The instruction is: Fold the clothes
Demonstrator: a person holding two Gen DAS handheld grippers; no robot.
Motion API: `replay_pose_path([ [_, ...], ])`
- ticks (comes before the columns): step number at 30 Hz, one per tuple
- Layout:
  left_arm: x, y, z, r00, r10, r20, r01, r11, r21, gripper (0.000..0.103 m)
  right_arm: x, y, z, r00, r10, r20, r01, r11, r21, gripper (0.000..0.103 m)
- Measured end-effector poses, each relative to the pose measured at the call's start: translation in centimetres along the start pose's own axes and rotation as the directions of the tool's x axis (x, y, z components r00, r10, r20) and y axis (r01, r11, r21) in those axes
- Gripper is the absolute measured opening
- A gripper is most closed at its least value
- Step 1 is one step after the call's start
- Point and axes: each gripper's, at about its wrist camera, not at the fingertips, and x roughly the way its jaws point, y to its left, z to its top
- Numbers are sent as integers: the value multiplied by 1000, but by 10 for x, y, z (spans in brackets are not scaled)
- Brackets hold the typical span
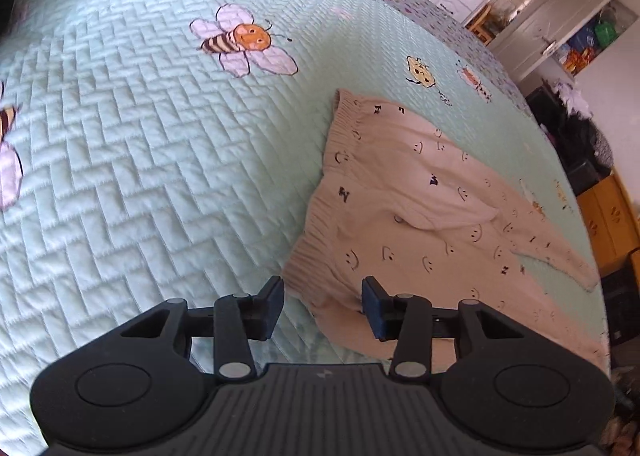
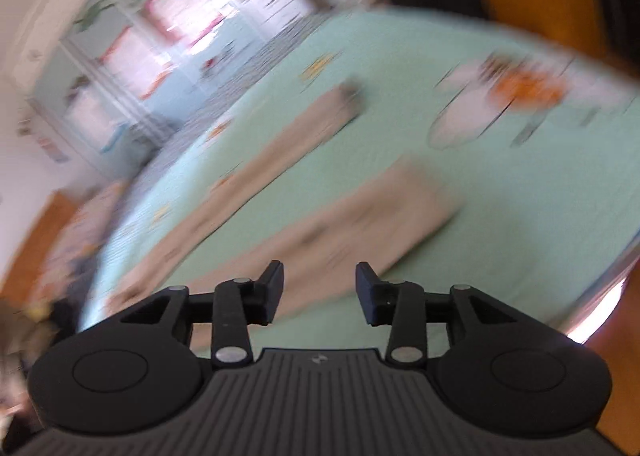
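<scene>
Beige trousers (image 1: 404, 212) with smiley print lying flat on mint quilted bedspread (image 1: 140, 160), waistband toward the bee print, legs trailing to the bed's right edge. Left gripper (image 1: 323, 306) hovering over the near waistband corner, jaws spread, nothing pinched. Right gripper (image 2: 320, 292) above the trouser legs (image 2: 320, 224), jaws apart, nothing between them. Right wrist view heavily motion-blurred, fabric detail unreadable there
</scene>
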Motion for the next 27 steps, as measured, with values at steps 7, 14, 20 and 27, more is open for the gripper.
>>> replay_pose_path([
  [7,12,16,-12,996,-75,41,81,986,-146,46,49,22,-42,967,228,-112,-202,958,203,45],
  [14,22,15,-16,993,-96,72,109,973,-204,22,62,40,-53,960,250,-125,-220,952,214,46],
  [20,16,3,-26,994,-74,86,90,978,-188,8,67,43,-58,959,259,-119,-228,948,221,47],
  [27,-34,0,-56,973,-130,188,177,950,-256,7,66,46,-63,955,270,-120,-239,945,225,48],
])
